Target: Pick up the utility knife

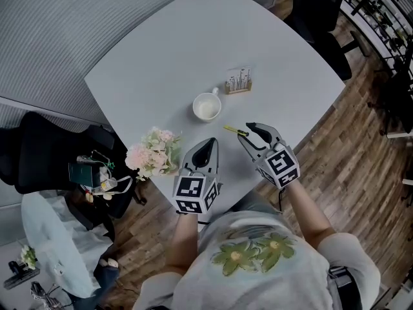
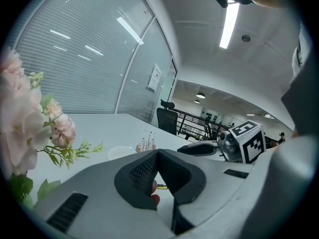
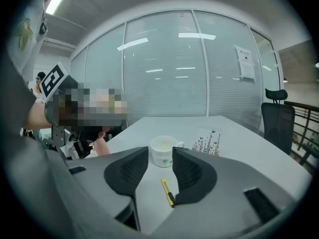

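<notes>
The utility knife (image 1: 236,131) is a slim yellow and black tool that lies flat on the white table (image 1: 161,70), just right of the cup. My right gripper (image 1: 244,132) stands open with its tips right at the knife's near end. In the right gripper view the knife (image 3: 167,191) lies on the table between the spread jaws of that gripper (image 3: 161,158), close to the right one. My left gripper (image 1: 208,143) is shut and empty, near the table's front edge to the left of the knife. In its own view the left gripper (image 2: 157,156) has its jaws pressed together.
A white cup (image 1: 207,106) stands just beyond the knife, with a small card holder (image 1: 238,81) farther back. Pink flowers (image 1: 155,152) sit at the table's front left edge beside my left gripper. Black office chairs (image 1: 319,11) stand round the table.
</notes>
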`<action>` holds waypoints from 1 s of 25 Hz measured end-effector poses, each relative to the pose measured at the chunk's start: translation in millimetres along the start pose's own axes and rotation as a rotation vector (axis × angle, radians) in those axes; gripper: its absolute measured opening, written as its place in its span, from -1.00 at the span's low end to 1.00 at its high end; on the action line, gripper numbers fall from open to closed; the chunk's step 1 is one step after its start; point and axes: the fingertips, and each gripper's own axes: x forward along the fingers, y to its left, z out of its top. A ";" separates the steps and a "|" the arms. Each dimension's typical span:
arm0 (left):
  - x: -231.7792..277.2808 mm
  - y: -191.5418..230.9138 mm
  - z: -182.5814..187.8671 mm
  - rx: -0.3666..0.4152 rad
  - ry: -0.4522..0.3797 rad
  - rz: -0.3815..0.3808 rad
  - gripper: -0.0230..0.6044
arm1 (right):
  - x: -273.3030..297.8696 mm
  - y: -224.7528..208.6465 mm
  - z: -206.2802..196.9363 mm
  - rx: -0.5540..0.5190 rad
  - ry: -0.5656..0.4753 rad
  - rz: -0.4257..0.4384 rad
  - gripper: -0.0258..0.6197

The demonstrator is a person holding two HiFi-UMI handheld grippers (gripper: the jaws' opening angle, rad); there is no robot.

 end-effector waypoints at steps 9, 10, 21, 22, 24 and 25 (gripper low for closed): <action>4.3 4.4 -6.1 -0.006 0.013 0.009 -0.93 | 16.3 -3.0 -28.4 -0.012 0.074 0.022 -0.43; 4.6 4.9 -7.3 -0.006 0.016 0.012 -0.93 | 17.7 -3.3 -31.6 -0.013 0.082 0.023 -0.43; 9.4 10.8 -17.3 -0.012 0.049 0.023 -0.93 | 34.4 -9.4 -64.3 -0.041 0.173 0.033 -0.43; 9.6 11.3 -18.0 -0.013 0.051 0.024 -0.93 | 35.8 -10.0 -67.4 -0.045 0.181 0.034 -0.43; 9.7 12.2 -19.5 -0.014 0.055 0.027 -0.93 | 38.5 -10.9 -73.5 -0.053 0.199 0.037 -0.43; 9.6 12.7 -20.3 -0.014 0.057 0.028 -0.93 | 39.6 -11.3 -76.8 -0.057 0.210 0.037 -0.43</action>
